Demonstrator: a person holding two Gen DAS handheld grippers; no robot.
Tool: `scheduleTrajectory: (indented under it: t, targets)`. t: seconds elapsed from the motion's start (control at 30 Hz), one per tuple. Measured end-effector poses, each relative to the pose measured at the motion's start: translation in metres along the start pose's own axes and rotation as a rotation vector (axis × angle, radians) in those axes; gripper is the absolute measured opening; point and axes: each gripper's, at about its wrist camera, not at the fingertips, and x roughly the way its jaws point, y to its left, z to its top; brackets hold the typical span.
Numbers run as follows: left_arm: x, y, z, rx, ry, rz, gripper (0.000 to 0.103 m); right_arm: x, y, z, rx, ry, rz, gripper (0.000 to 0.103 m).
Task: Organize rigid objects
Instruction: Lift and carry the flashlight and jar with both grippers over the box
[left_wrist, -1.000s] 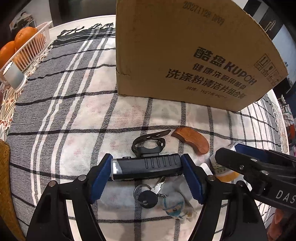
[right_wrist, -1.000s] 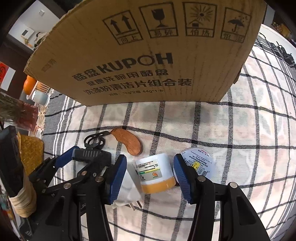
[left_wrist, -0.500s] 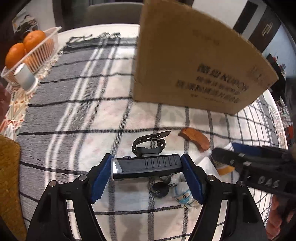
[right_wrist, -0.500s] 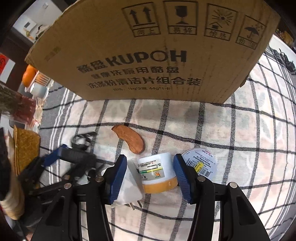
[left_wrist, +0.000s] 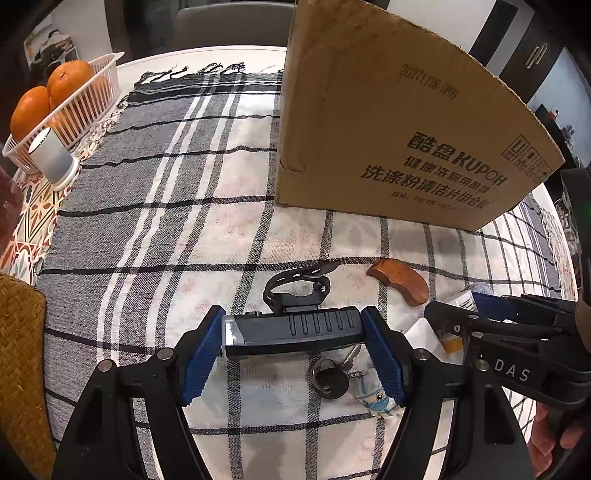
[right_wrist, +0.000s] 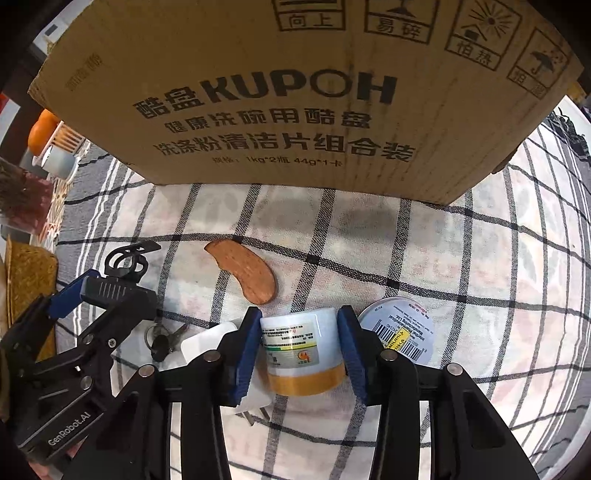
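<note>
My left gripper (left_wrist: 293, 338) is shut on a black bike light (left_wrist: 291, 330) with a strap mount, held above the checked cloth. It also shows in the right wrist view (right_wrist: 110, 291). My right gripper (right_wrist: 301, 343) is shut on a white jar with an orange lid (right_wrist: 301, 349). A brown wooden piece (right_wrist: 243, 269) lies in front of the jar, also seen in the left wrist view (left_wrist: 400, 280). A large cardboard box (right_wrist: 295, 92) stands behind, its inside hidden. Keys with a small figure (left_wrist: 334, 376) lie under the light.
A round tin (right_wrist: 400, 334) lies right of the jar and a white plug adapter (right_wrist: 207, 341) left of it. A white basket with oranges (left_wrist: 62, 99) and a grey cup (left_wrist: 53, 158) stand at the far left. A woven mat (left_wrist: 18, 354) lies at the left edge.
My right gripper has closed on the white jar. My left gripper, still holding the bike light, has lifted and shifted so the box looks farther off.
</note>
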Motion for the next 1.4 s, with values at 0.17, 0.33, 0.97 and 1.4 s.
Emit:
scheduleTrajectory:
  t: [0.17,0.33,0.97,1.4]
  targets:
    - [-0.008,-0.005,0.001,0.026,-0.022,0.012,0.074,-0.004,0.001,-0.003,0.014,-0.025,0.001,0.043]
    - [-0.022,-0.012,0.004,0.056,-0.058,0.024,0.074,-0.022,-0.004,-0.01,0.026,-0.072,-0.003,0.043]
    - [-0.105,-0.033,0.024,0.139,-0.236,-0.011,0.074,-0.122,0.002,-0.022,0.02,-0.317,-0.01,0.043]
    - [-0.149,-0.051,0.052,0.175,-0.313,-0.06,0.074,-0.187,0.005,-0.016,0.017,-0.474,-0.007,0.043]
